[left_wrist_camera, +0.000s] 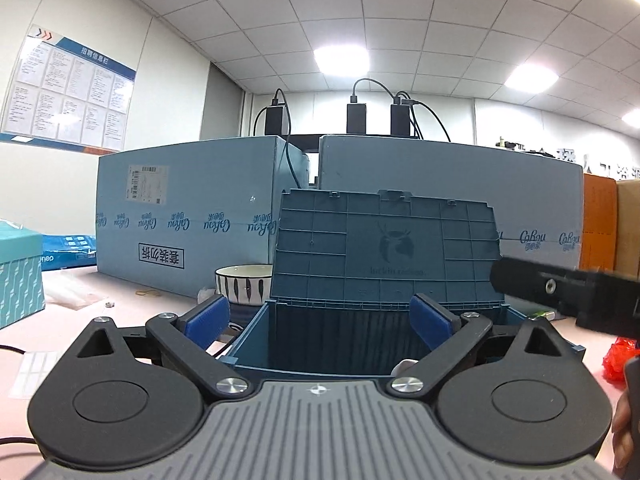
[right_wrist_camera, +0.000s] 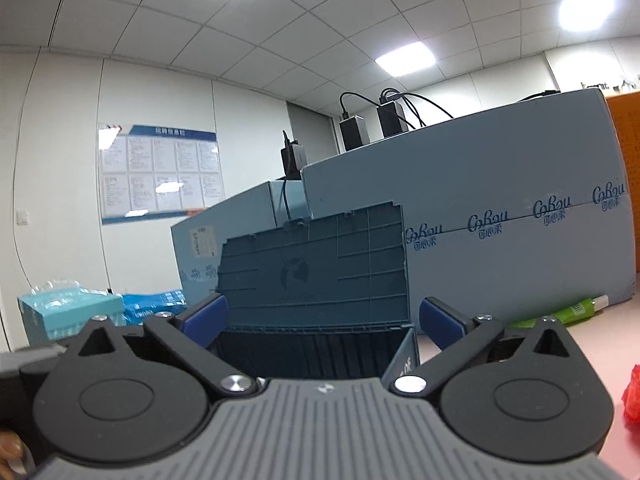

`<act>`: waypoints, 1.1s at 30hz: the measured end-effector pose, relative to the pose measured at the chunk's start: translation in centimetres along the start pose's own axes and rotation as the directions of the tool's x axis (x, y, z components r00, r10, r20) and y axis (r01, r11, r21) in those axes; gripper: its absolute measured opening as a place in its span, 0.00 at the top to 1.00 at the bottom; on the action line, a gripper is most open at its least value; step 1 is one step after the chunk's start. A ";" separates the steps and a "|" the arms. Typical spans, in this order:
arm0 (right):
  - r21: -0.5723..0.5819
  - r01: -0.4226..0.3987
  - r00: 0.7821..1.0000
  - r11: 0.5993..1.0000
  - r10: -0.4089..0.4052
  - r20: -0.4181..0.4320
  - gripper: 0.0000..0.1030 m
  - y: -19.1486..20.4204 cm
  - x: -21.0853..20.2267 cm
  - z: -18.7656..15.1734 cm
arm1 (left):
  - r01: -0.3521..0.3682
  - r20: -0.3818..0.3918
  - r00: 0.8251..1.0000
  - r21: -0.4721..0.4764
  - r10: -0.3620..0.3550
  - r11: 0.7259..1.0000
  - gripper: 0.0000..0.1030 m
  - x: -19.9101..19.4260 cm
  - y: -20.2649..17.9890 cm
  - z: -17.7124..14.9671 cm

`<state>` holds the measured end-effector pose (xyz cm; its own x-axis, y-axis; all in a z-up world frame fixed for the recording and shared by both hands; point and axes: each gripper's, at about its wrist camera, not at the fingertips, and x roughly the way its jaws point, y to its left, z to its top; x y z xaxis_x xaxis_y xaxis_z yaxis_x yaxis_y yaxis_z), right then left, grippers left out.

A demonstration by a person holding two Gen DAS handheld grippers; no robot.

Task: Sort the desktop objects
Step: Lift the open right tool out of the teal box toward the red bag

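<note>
Grippers face open storage box on pink desk

Left gripper (left_wrist_camera: pixel 320 320) and right gripper (right_wrist_camera: pixel 322 326), both spread wide and empty, point level at the blue box (left_wrist_camera: pixel 256 336) directly ahead, lid (left_wrist_camera: pixel 384 248) upright; red bag (right_wrist_camera: pixel 632 400) lies nearest the right.

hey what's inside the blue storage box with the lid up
The blue storage box stands open, its lid upright. Only dark ribbed inner walls show. The left gripper body covers the floor of the box, apart from a sliver of something white that cannot be identified.
</note>
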<state>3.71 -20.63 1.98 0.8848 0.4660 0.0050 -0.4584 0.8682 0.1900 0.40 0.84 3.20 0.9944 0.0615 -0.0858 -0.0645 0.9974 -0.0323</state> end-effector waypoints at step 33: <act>0.010 0.065 0.998 0.998 -0.065 -0.005 0.00 0.2 -4.3 -0.3 | 0.030 -0.147 0.987 -0.188 -0.059 0.982 0.05 -2.4 2.7 -1.2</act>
<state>-0.19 -22.43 1.68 0.9121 0.4097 -0.0122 -0.3993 0.8949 0.1993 -2.23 3.33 2.09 0.9733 -0.0035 -0.2294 -0.0488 0.9738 -0.2219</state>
